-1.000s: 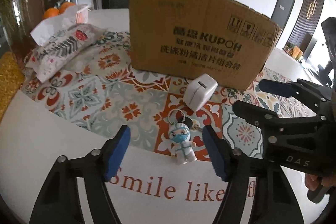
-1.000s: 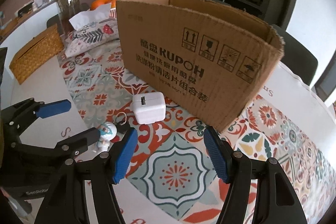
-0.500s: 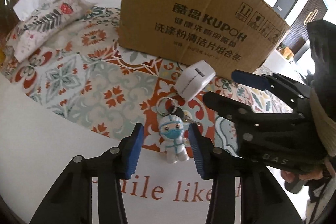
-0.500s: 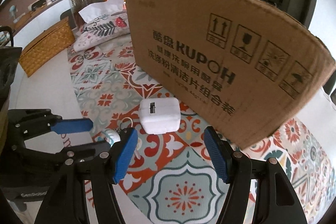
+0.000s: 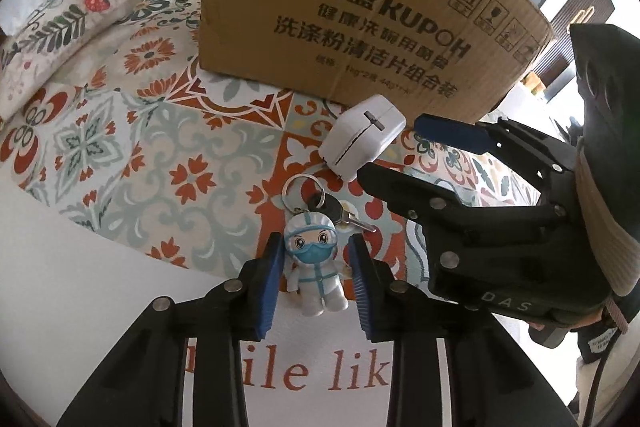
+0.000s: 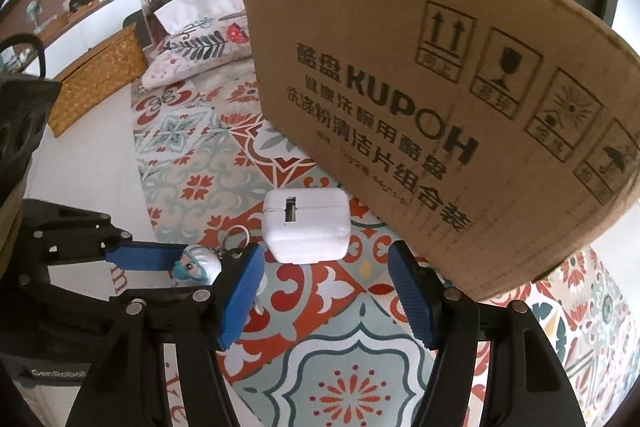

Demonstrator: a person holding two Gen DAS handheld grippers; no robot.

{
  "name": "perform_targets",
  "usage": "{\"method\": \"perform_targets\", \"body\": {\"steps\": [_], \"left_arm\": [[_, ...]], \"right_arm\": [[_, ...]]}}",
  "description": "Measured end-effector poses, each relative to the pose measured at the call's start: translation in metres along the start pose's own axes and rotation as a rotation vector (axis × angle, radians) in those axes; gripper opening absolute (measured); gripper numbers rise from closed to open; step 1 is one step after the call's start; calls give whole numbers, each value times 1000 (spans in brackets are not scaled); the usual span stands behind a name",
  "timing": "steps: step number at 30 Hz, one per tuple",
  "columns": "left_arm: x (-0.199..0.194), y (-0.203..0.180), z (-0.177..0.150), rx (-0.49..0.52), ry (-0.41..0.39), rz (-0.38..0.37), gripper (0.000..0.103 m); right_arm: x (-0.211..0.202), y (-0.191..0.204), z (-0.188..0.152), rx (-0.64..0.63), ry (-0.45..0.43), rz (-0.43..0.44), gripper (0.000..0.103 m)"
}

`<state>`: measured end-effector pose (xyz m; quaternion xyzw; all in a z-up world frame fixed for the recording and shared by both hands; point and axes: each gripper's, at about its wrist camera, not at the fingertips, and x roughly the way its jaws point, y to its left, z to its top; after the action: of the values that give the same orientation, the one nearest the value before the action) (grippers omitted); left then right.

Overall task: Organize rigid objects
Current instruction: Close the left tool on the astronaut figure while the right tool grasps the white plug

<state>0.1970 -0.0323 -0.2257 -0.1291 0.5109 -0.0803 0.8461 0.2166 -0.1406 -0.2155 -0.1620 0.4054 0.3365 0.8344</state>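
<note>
We see the left gripper (image 5: 316, 277) narrowed around a small keychain figure (image 5: 316, 273) in a white suit and blue mask, its blue pads (image 5: 269, 281) close on either side of the figure; we cannot tell whether they touch it yet. The figure lies on the patterned tablecloth (image 5: 120, 131), well in front of the cardboard box (image 5: 360, 15), with its ring and key (image 5: 340, 213) on the side toward the box.

Between the figure and the box sits a white charger block (image 5: 364, 137), close to the box's front wall. Our right gripper (image 6: 326, 293) is spread wide, empty, its fingers just short of the charger block (image 6: 306, 231) on the side away from the box (image 6: 440, 107). Left of the box lies a printed cushion (image 5: 60, 31), and beyond that a woven basket (image 6: 96, 79).
</note>
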Motion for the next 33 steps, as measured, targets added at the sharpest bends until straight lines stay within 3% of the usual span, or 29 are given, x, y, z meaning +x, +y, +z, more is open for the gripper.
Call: {"method": "perform_targets", "body": {"steps": [10, 15, 18, 33], "left_arm": [[-2, 16, 10, 5, -18, 22, 32], [-3, 30, 18, 3, -23, 22, 32], [-4, 37, 21, -6, -28, 28, 32], [-30, 37, 7, 26, -60, 14, 32]], "right_arm": [[14, 0, 8, 34, -21, 35, 66], [25, -1, 11, 99, -14, 80, 57], [27, 2, 9, 118, -13, 67, 49], [8, 11, 3, 295, -19, -26, 49]]}}
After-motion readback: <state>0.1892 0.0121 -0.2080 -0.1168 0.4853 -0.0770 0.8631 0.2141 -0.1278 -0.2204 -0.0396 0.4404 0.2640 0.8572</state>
